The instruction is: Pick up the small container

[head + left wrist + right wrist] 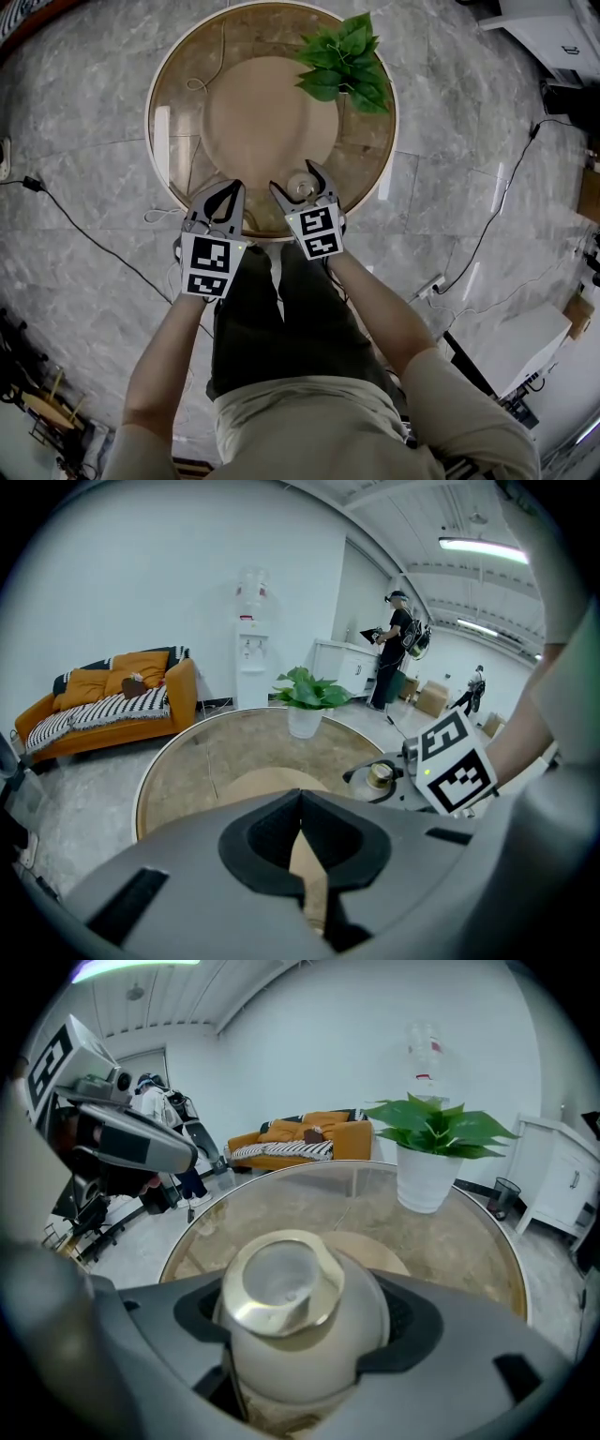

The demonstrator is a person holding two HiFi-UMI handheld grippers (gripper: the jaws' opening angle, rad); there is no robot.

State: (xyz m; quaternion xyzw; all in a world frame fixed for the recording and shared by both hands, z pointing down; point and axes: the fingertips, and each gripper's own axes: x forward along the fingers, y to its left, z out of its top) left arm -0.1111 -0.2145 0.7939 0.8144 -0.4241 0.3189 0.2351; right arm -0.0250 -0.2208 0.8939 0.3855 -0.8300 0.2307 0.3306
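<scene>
a person's right gripper has its jaws pressed against both sides of a small round cream-coloured container with a brass-coloured rim, at the near edge of a round glass-topped bench with a white rim. the right gripper view shows the dark pads meeting the container's rounded belly, with its open mouth facing up. the left gripper hangs just beside it over the same edge, with its jaws brought together on nothing.

the step in hand looks like the grasp itself: the hold seems made, but no view settles whether the base has left the glass. the next move would be a straight lift with an even squeeze. the smooth, curved wall gives the pads little to bite on, so the container could slide or tip if the jaws ease off. the left gripper has no clear part to play and is best kept out of the way.

a green leafy plant in a white pot stands at the far side of the bench, well apart from the grippers.

no brand or wording can be read anywhere. the container carries no visible label. the only print is the black-and-white square patterns on the right gripper's marker cube and the left gripper's marker cube. a white water dispenser by the far wall bears a small red mark, too small to make out.
</scene>
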